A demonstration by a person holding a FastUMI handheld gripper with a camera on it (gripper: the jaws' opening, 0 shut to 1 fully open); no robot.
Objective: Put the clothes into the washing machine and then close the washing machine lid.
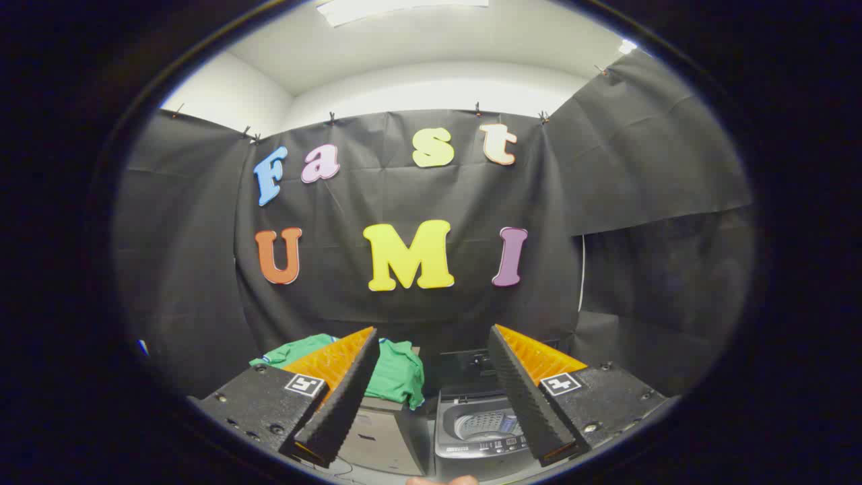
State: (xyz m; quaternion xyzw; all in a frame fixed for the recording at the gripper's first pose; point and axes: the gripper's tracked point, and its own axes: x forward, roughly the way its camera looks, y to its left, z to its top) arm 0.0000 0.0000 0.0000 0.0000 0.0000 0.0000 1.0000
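Note:
A green garment (397, 374) lies crumpled on top of a pale box (380, 438), partly hidden behind my left finger (340, 401). To its right stands a small grey top-loading washing machine (471, 444) with its lid up and the drum (485, 424) showing. My gripper (431, 337) is open, held high above and before both, with nothing between the fingers. The garment lies just beyond the left finger, and the washer's opening sits between the fingers, close to the right finger (528, 397).
Black cloth walls close the booth behind and on both sides. A white cable (581, 269) runs down the right wall's corner. A fingertip of a person (441, 480) shows just below the washer.

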